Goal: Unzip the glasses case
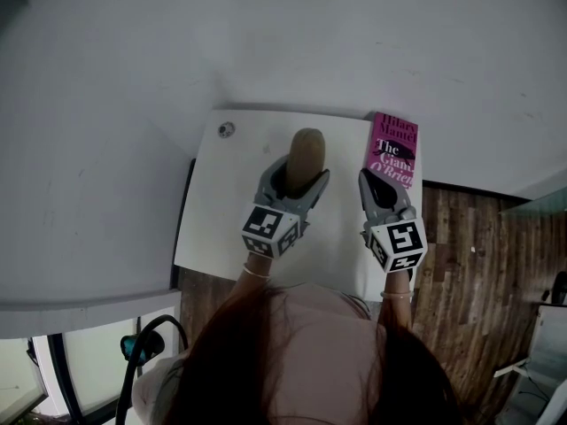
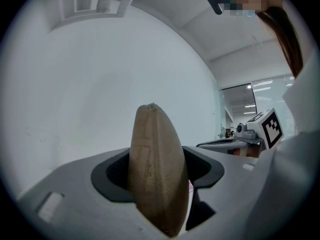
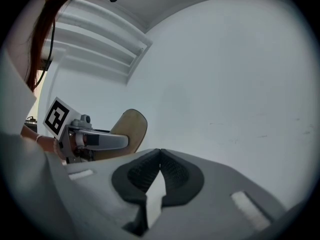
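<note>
the case [image 1: 307,149] is pinched by the left gripper [image 1: 297,173], whose jaws are spread wide around its near end, one pad pressed on each broad side. the case is held on edge over the white table [image 1: 230,202], and its long axis is carried straight on from the jaws, away from the person, so that more than half of it is left free beyond the tips. in the left gripper view a small nub [image 2: 150,105] is seen at the far tip of the seam; it may be the zip pull, though that is too small to be settled. the right gripper [image 1: 383,189] is kept just beside the case, on its right and apart from it, with its jaws pressed together and nothing between them. from those jaws the case lies to the left and slightly ahead, so the right gripper is judged the free one for the pull. a pink book [image 1: 392,149] is left at the table's right edge, just beyond the right gripper.
</note>
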`<state>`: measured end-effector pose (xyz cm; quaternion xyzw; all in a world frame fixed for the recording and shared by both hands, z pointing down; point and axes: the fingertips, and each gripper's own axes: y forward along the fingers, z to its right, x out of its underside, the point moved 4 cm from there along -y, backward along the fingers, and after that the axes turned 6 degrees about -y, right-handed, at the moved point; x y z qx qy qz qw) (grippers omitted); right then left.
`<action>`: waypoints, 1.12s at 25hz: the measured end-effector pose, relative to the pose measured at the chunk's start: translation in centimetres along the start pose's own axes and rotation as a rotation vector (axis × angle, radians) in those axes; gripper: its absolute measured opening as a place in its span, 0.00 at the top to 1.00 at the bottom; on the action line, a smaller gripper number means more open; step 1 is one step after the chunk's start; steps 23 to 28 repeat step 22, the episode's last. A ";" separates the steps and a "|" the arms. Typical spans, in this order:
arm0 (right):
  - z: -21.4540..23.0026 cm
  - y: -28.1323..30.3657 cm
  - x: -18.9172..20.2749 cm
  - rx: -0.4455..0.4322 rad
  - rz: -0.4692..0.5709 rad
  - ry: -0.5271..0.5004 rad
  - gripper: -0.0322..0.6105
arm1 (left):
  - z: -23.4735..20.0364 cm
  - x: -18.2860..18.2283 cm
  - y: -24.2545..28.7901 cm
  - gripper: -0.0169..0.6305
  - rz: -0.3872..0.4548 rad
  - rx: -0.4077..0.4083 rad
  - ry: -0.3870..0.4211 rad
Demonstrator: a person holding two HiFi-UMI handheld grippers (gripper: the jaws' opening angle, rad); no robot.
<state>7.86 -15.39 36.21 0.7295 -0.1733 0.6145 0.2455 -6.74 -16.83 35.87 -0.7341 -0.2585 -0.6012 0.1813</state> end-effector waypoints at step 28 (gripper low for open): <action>0.2 0.8 0.7 -0.040 -0.005 0.029 0.95 | 0.0 -0.2 0.2 0.52 0.001 -0.020 -0.020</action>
